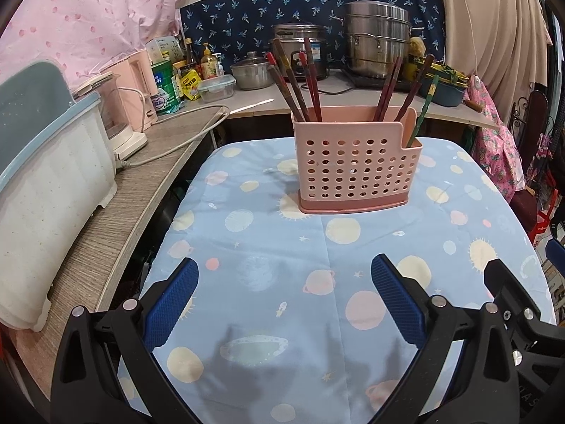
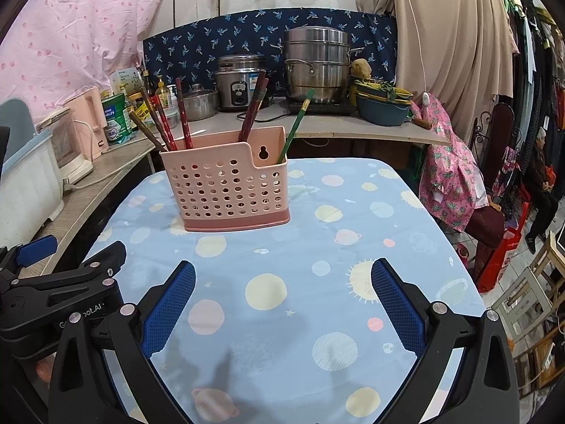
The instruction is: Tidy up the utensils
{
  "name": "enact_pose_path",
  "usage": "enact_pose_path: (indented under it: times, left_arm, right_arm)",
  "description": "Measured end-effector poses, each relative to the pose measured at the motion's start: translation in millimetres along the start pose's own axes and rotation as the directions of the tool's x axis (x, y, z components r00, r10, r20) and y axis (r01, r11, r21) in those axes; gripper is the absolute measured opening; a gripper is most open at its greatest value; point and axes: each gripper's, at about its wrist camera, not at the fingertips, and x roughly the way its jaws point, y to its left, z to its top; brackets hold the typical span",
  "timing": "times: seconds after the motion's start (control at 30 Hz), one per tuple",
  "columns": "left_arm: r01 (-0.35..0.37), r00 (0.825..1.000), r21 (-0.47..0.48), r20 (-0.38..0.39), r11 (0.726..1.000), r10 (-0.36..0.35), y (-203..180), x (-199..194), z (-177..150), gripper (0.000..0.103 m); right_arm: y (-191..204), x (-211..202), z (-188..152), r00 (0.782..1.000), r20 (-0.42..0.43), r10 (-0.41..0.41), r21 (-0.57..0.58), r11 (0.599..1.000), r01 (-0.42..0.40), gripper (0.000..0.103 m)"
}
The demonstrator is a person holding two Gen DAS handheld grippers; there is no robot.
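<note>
Both tongs, left (image 1: 284,300) & right (image 2: 282,302), hang spread and empty over the desk (image 2: 353,247); a careless reach w/ either could tip the pink basket (image 2: 226,190) of chopsticks (image 2: 183,116).

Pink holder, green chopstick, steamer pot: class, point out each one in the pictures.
Pink holder (image 1: 353,173), left wrist view, on its perforated front wall.
Green chopstick (image 2: 296,128), right wrist view, mid-shaft above the holder's rim.
Steamer pot (image 2: 316,63), right wrist view, on its steel side.
</note>
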Motion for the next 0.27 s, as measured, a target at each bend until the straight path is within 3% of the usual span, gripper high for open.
enact_pose_path:
  times: [0.27]
  left_arm:
    - [0.026,1.000,-0.016,-0.013,1.000,-0.027,2.3,4.3,1.7,0.094]
  right_arm:
    - [0.6,-0.8,-0.6,1.000,0.001,-0.001,-0.001,1.000,0.001,0.096]
